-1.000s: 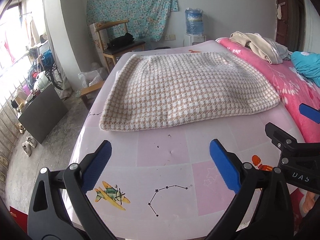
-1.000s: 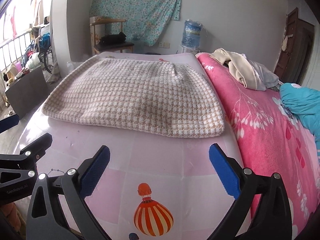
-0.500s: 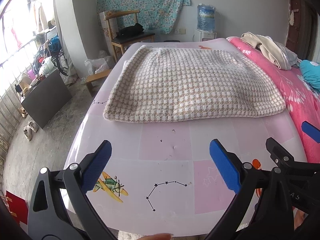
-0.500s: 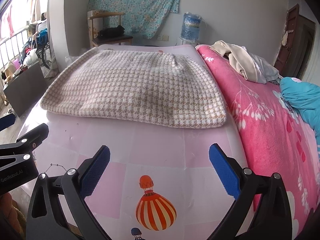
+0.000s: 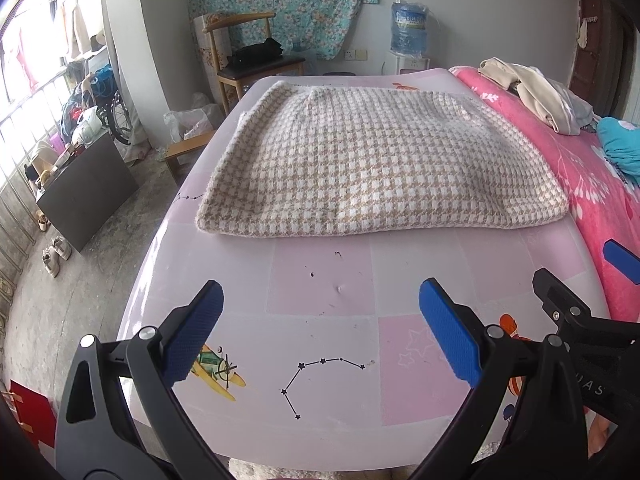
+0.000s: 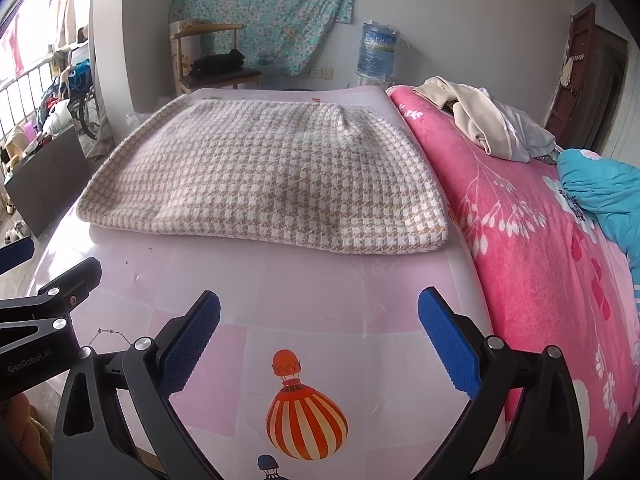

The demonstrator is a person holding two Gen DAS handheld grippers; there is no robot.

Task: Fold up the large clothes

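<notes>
A beige-and-white houndstooth knit garment [image 5: 384, 168] lies folded flat on the mat.

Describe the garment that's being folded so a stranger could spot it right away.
Start at the pale pink mat with cartoon prints covering the table, beside the hot-pink floral blanket. The houndstooth knit lies folded flat on it. Its beige-and-white check sets it apart from the plain cream clothes heaped on the blanket.

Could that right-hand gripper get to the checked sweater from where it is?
Probably yes: the right gripper is open, and only bare pink mat lies between it and the sweater's near edge.
</notes>
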